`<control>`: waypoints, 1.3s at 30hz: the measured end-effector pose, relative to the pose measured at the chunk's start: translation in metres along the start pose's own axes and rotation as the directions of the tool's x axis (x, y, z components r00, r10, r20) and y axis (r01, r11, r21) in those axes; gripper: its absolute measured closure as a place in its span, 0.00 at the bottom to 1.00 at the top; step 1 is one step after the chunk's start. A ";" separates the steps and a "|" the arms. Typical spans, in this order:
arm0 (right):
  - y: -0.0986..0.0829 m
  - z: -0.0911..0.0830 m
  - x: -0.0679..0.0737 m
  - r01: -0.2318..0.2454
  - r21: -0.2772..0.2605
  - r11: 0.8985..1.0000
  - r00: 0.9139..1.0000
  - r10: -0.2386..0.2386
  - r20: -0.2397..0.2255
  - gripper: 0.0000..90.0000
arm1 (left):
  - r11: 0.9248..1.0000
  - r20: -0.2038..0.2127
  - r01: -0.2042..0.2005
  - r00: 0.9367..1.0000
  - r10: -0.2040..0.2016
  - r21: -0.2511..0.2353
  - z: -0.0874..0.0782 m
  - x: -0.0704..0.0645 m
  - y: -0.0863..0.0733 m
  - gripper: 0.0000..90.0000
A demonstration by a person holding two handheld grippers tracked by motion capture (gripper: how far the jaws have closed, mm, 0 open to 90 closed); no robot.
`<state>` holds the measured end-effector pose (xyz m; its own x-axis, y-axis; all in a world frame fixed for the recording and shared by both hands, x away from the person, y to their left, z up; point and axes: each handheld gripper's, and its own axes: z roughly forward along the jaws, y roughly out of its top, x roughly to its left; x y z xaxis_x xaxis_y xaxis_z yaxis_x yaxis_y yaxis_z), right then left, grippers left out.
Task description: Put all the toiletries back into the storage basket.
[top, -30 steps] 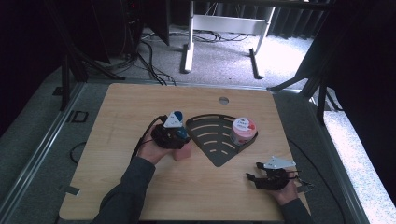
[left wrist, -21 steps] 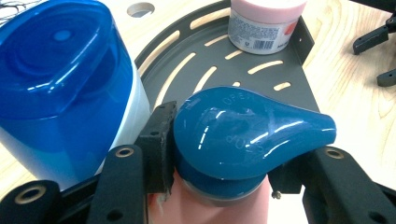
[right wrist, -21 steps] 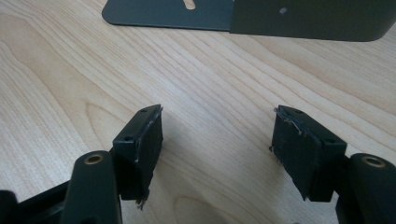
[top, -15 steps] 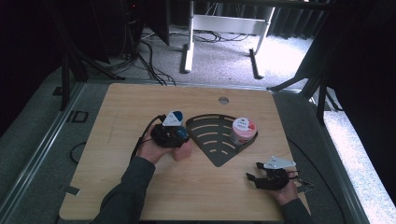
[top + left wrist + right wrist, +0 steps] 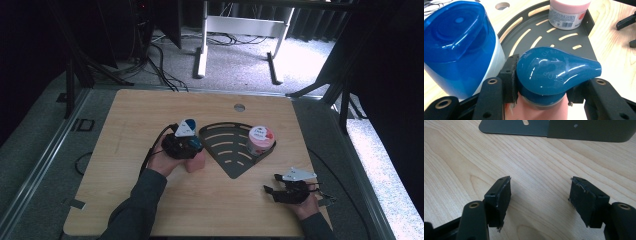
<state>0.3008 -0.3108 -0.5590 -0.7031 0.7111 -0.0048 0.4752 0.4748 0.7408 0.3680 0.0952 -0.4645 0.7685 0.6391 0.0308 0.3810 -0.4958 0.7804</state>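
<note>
My left gripper (image 5: 544, 87) is shut on the teal flip cap (image 5: 554, 72) of a pink bottle (image 5: 536, 110), which stands upright on the table. In the high view the left gripper (image 5: 192, 147) sits over that bottle (image 5: 196, 162), just left of a dark fan-shaped slotted rack (image 5: 227, 150). A pink jar (image 5: 261, 140) with a printed label stands at the rack's right corner. My right gripper (image 5: 272, 184) rests low near the front right of the table, open, and its jaws (image 5: 540, 195) hold nothing above bare wood.
A white container with a blue lid (image 5: 459, 45) stands close beside the bottle, touching the left jaw's side. The rack's edge (image 5: 586, 130) lies just beyond the right gripper. The wooden table (image 5: 130, 130) has a round hole (image 5: 239, 107) at the back.
</note>
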 end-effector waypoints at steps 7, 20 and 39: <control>0.000 0.000 0.000 0.000 0.000 1.000 1.000 0.000 0.000 0.37 | 1.000 -0.007 -0.021 1.000 0.021 0.010 -0.001 -0.006 0.001 0.59; 0.000 0.000 0.000 0.002 0.000 1.000 1.000 -0.002 -0.002 0.37 | 0.999 -0.006 -0.035 0.999 0.035 0.031 -0.001 -0.014 0.006 0.59; 0.000 0.000 0.000 0.004 -0.001 1.000 1.000 -0.004 -0.002 0.37 | 0.999 0.065 -0.050 0.997 0.051 -0.018 -0.007 -0.025 0.022 0.59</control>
<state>0.3011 -0.3108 -0.5591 -0.7062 0.7080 -0.0064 0.4719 0.4774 0.7412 0.3533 0.0723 -0.4443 0.8189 0.5732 0.0298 0.3327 -0.5163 0.7891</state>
